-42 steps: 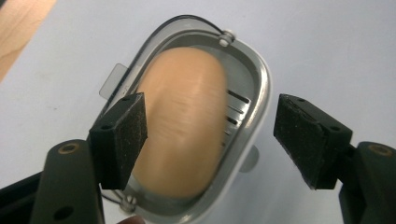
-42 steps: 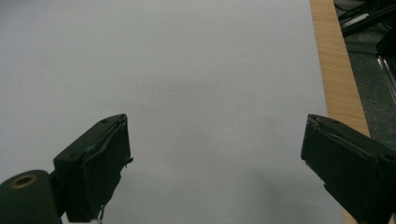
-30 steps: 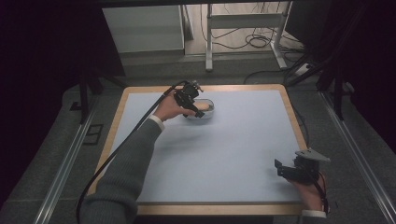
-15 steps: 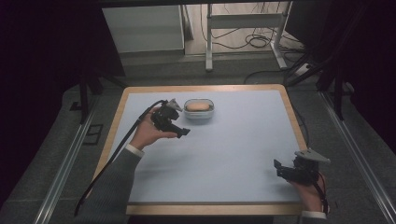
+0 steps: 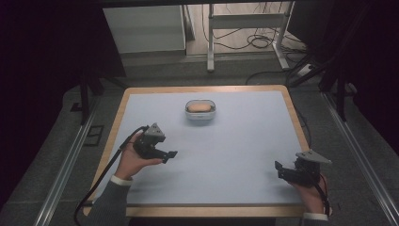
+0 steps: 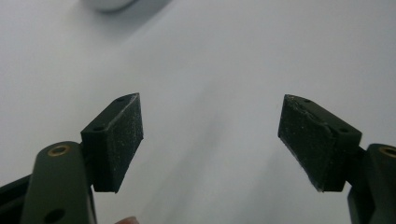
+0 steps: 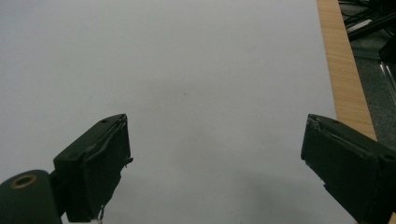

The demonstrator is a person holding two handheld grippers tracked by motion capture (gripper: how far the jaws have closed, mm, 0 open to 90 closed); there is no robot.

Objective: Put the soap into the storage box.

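Left gripper (image 5: 170,154) pulled back from the bowl (image 5: 201,111), both sets of jaws released and holding nothing.

The bowl, with a tan roll-shaped item (image 5: 200,107) in it, sits well ahead of the left jaws, just at the top edge of the left gripper view (image 6: 108,3); the left jaws have just been opening, nothing between them. The right gripper (image 5: 281,170) rests far off, its 2 pads spread over bare table (image 7: 187,70). Risk, as I judge it: a fresh reach could clip the rim and slide the light bowl toward the far edge.

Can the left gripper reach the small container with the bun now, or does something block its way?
Probably yes: the left gripper is open and holds nothing, and only bare table lies between it and the container.
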